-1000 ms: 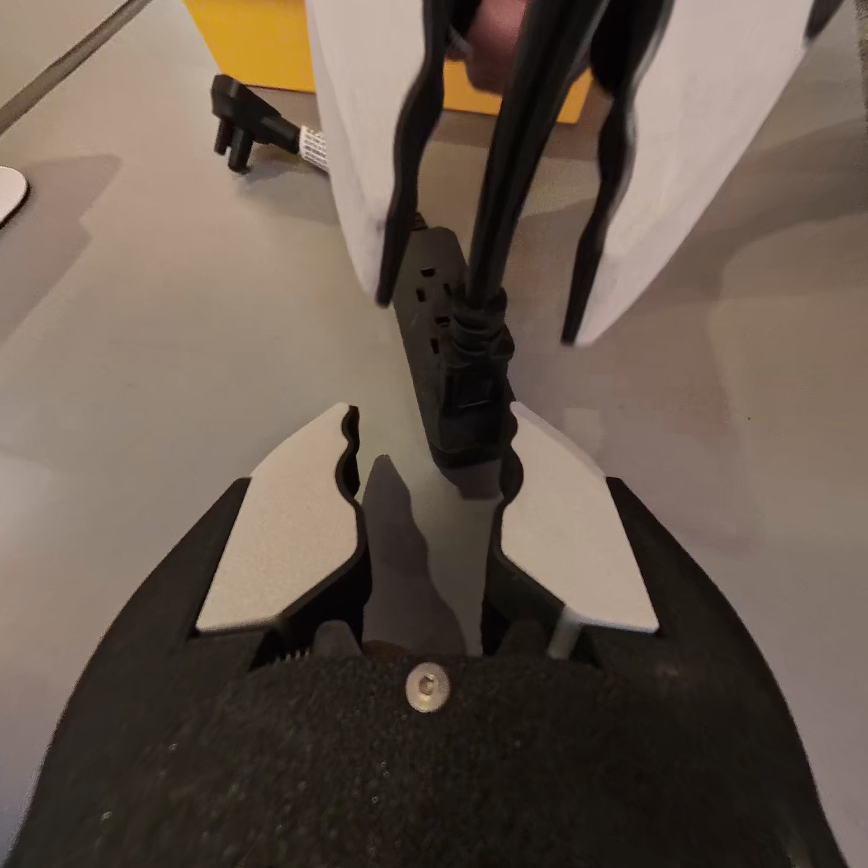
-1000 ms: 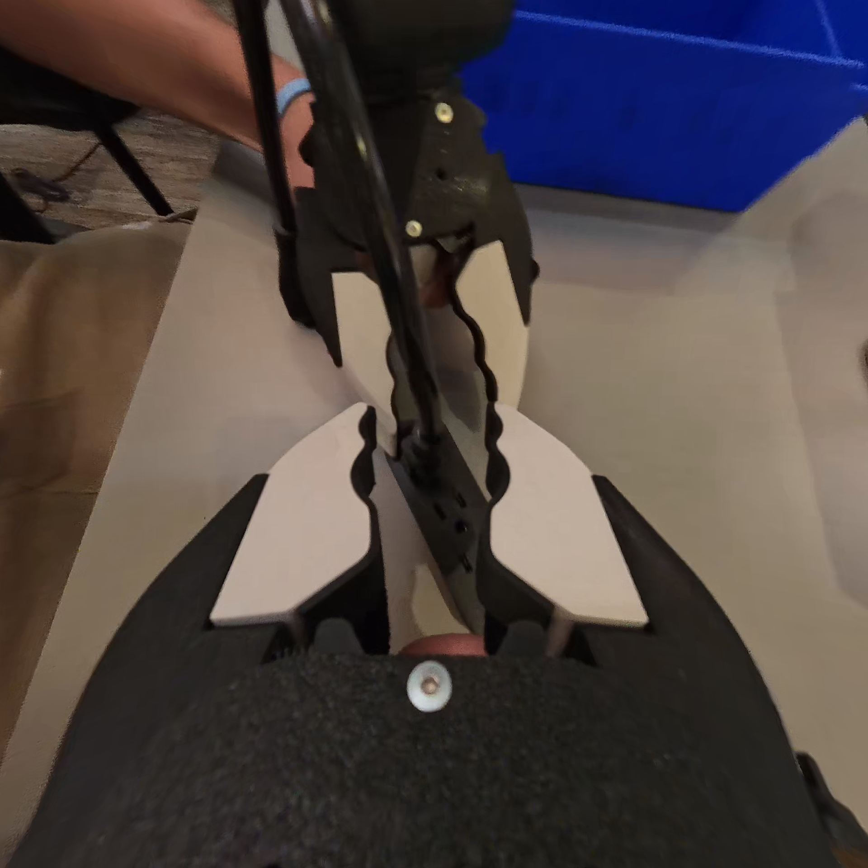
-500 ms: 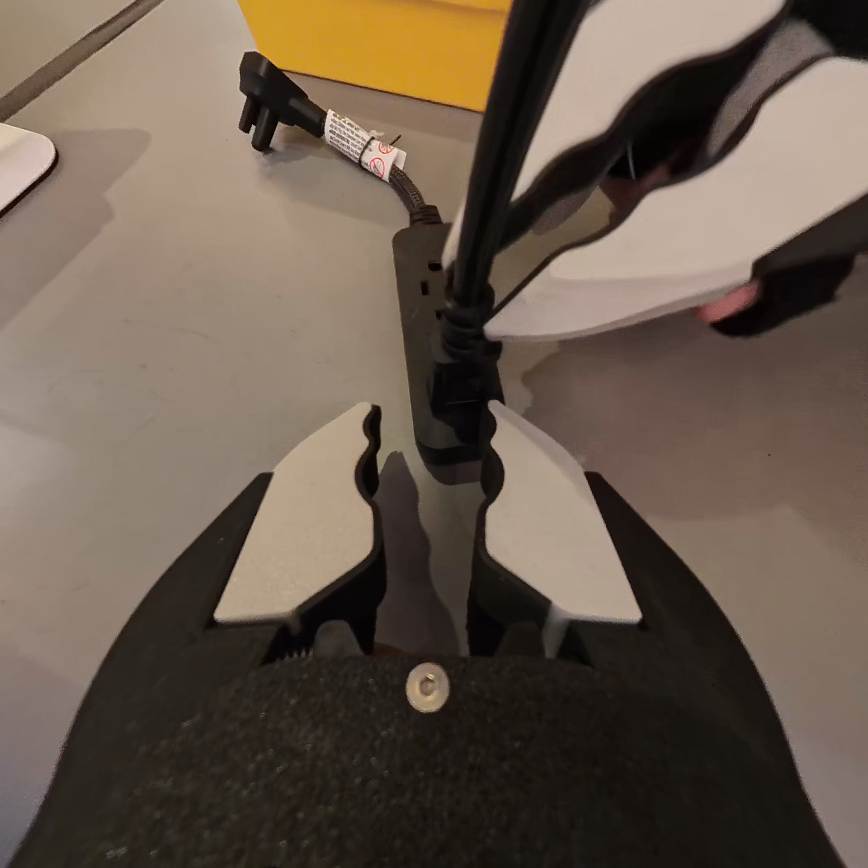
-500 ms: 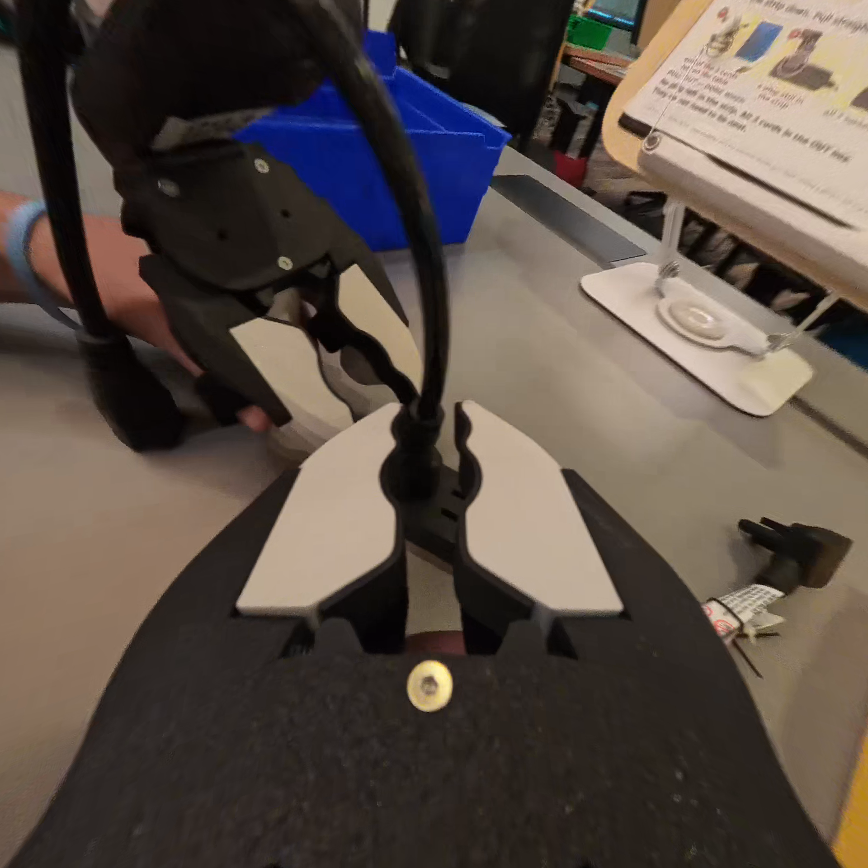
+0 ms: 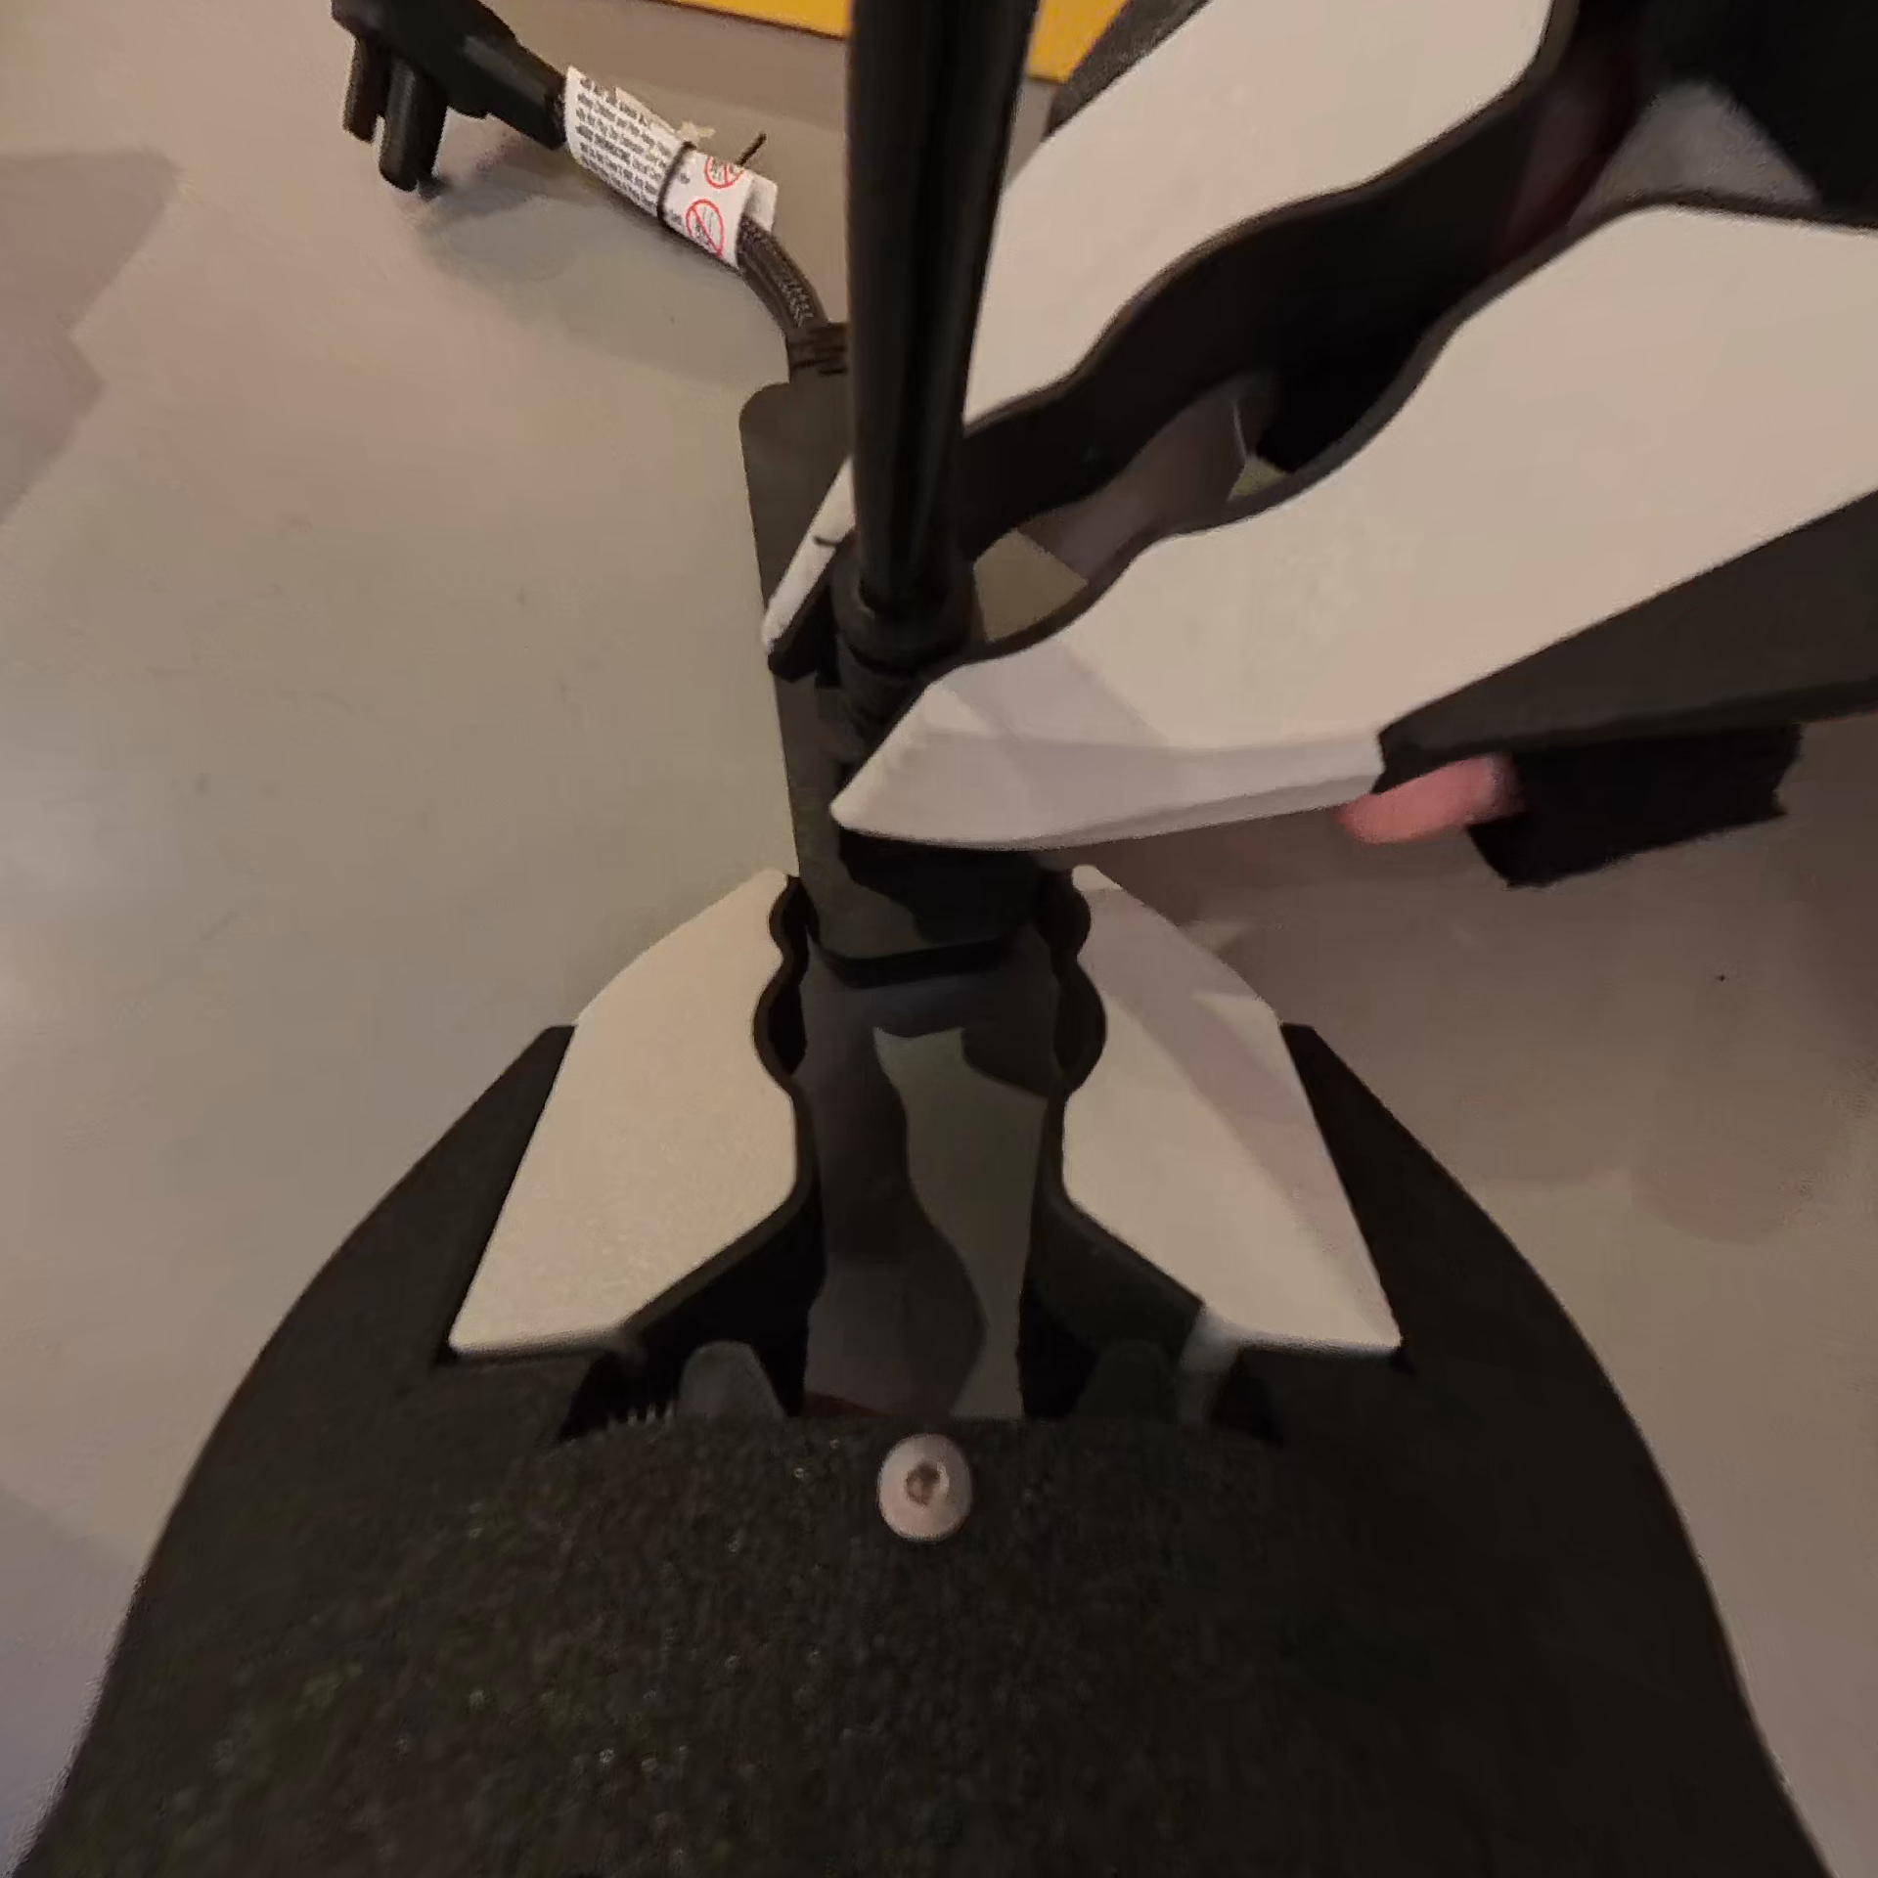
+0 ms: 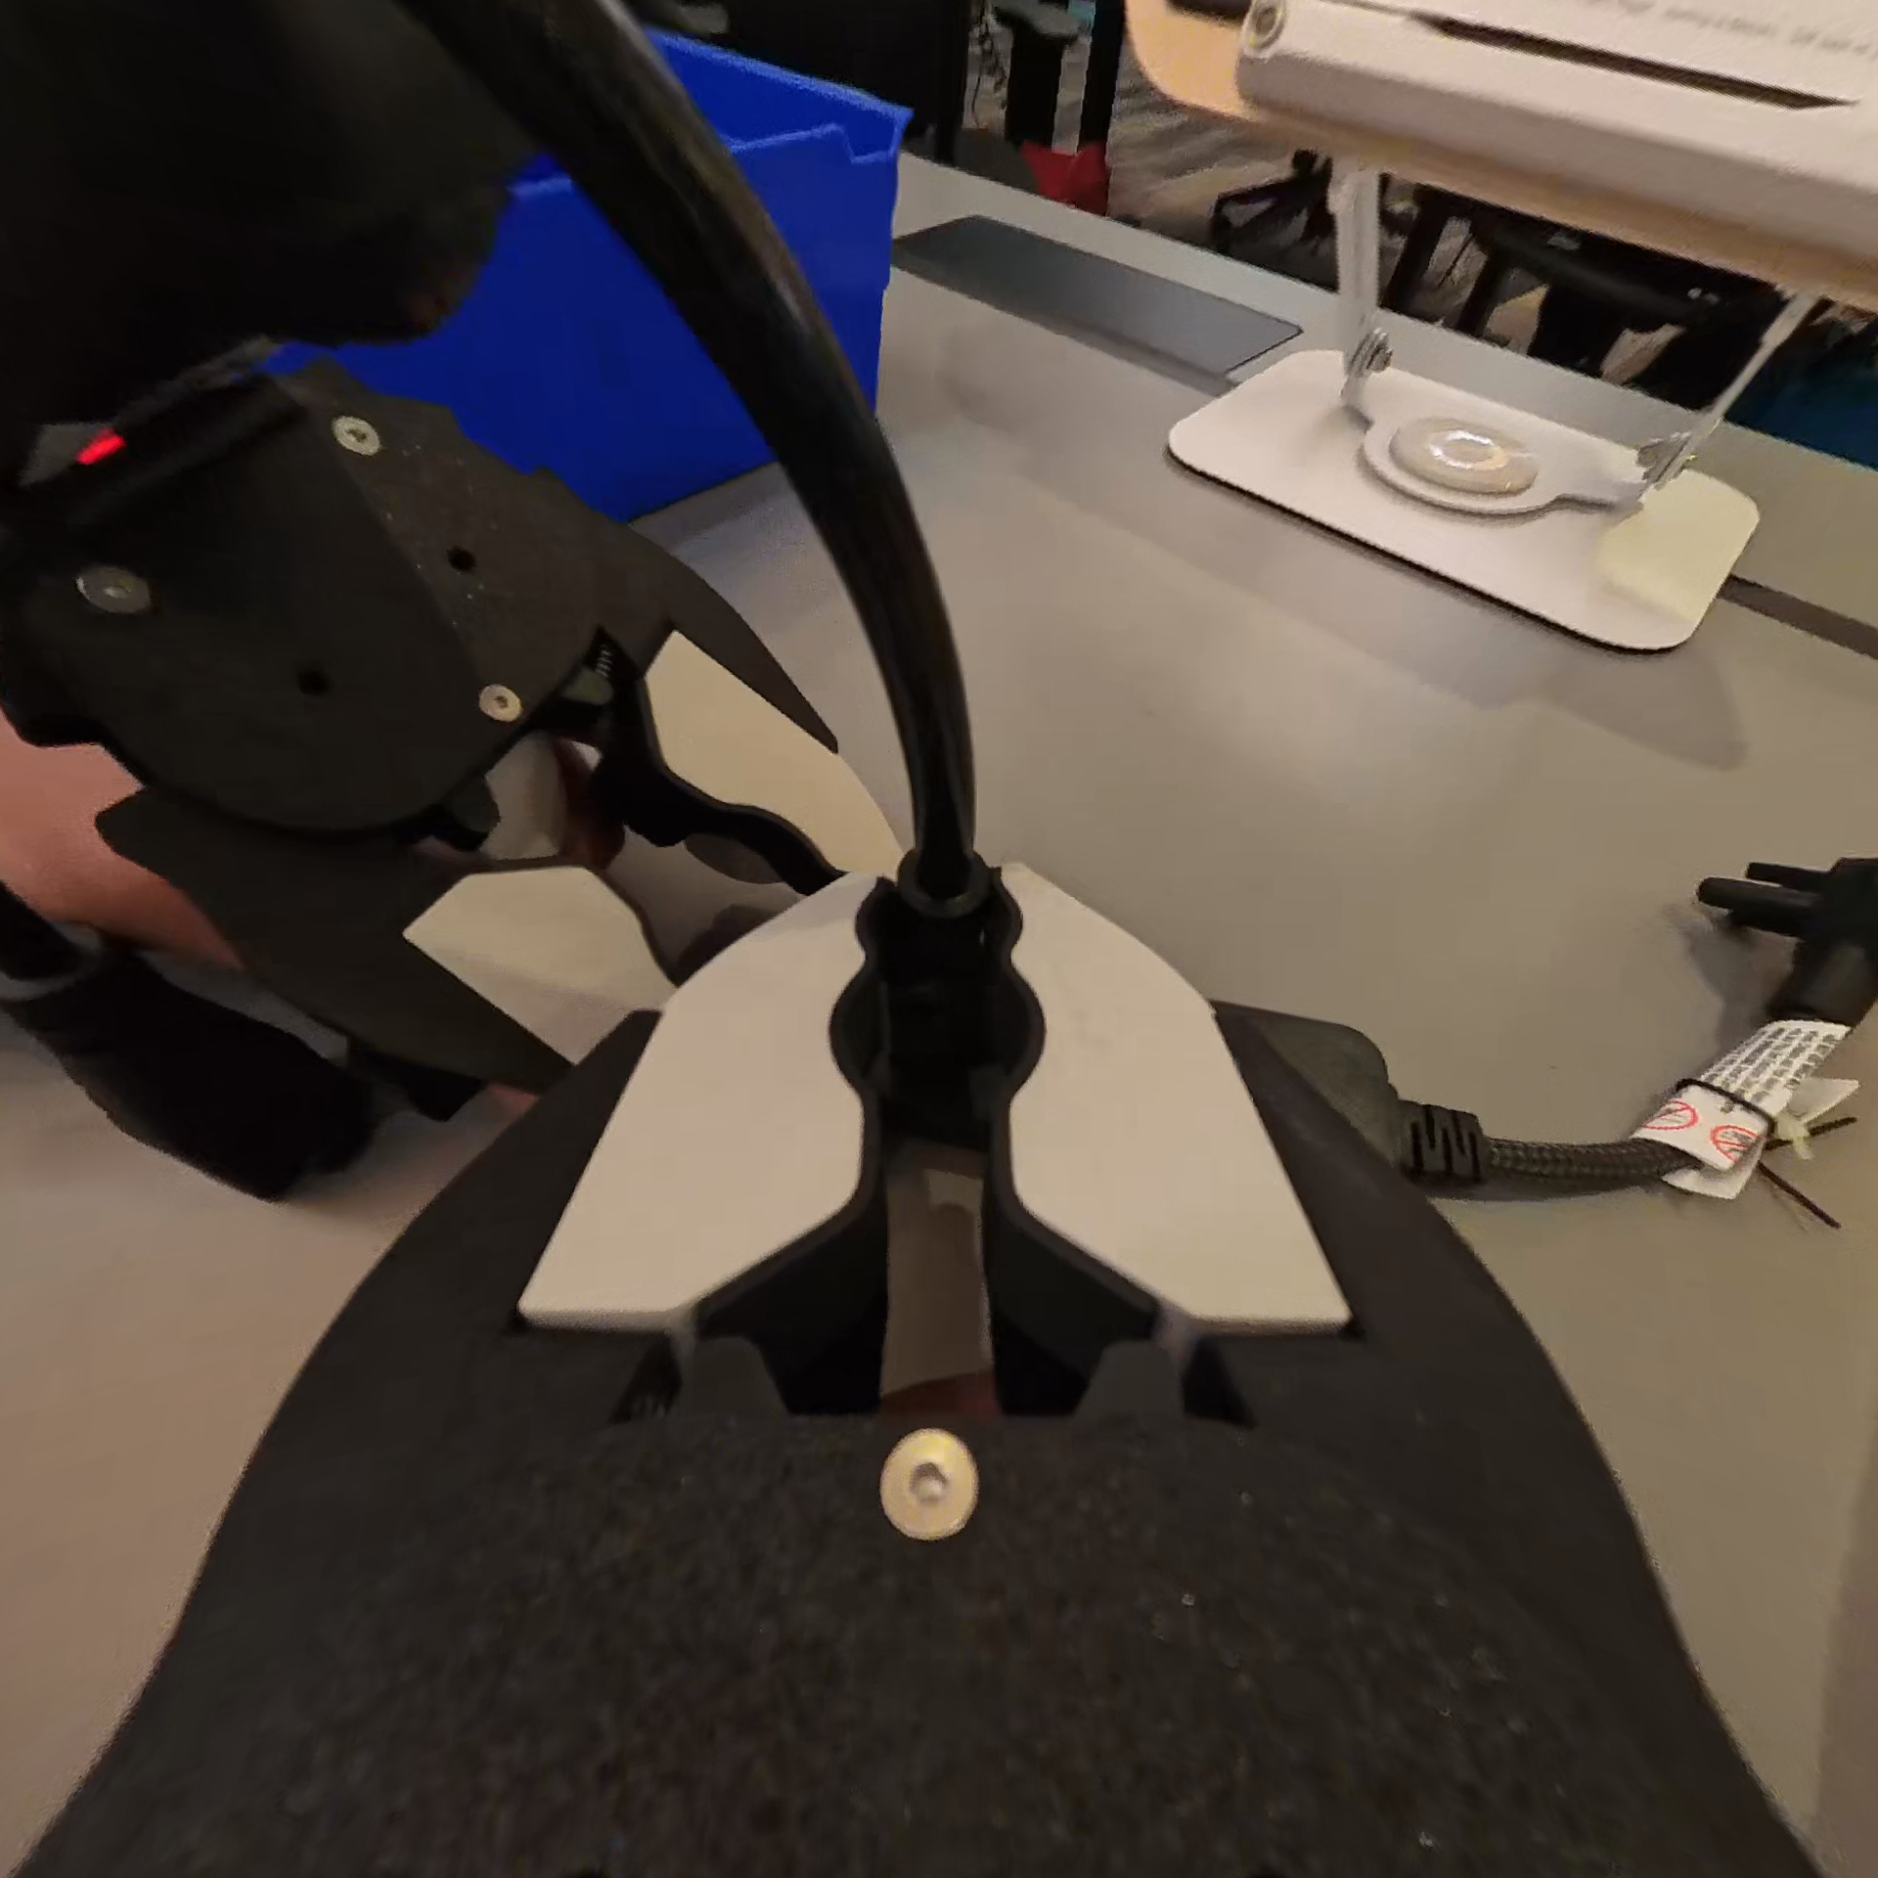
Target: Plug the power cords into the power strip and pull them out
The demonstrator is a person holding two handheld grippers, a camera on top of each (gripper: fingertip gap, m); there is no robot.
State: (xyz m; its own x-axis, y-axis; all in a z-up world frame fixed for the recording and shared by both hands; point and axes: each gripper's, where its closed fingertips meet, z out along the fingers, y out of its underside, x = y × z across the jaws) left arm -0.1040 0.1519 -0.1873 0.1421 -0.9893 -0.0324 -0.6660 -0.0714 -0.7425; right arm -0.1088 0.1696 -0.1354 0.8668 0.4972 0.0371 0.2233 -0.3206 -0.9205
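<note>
Power strip (image 5: 788, 478), a slim black plastic bar, lies flat on the grey tabletop (image 5: 305, 711), its braided black lead with a white paper tag (image 6: 1728, 1103) running off to a black angled wall plug (image 6: 1819, 940) that lies loose on the table. A thick black power cord (image 5: 904, 305) rises from a black moulded plug (image 6: 930, 1001) seated in the strip. The right gripper (image 6: 935, 976), black-bodied with pale grey finger plates, has its fingers drawn in close around that plug, gripping it on both sides just under the strain relief. The left gripper (image 5: 920, 935) sits low at the strip's near end, its fingers partly closed with the end of the bar lodged between their wavy inner edges; both tips appear to touch it, so it seems to be held. Behind stand a blue plastic bin (image 6: 650, 335), a yellow box (image 5: 945, 41) and a white stand (image 6: 1463, 508) on a flat base.
</note>
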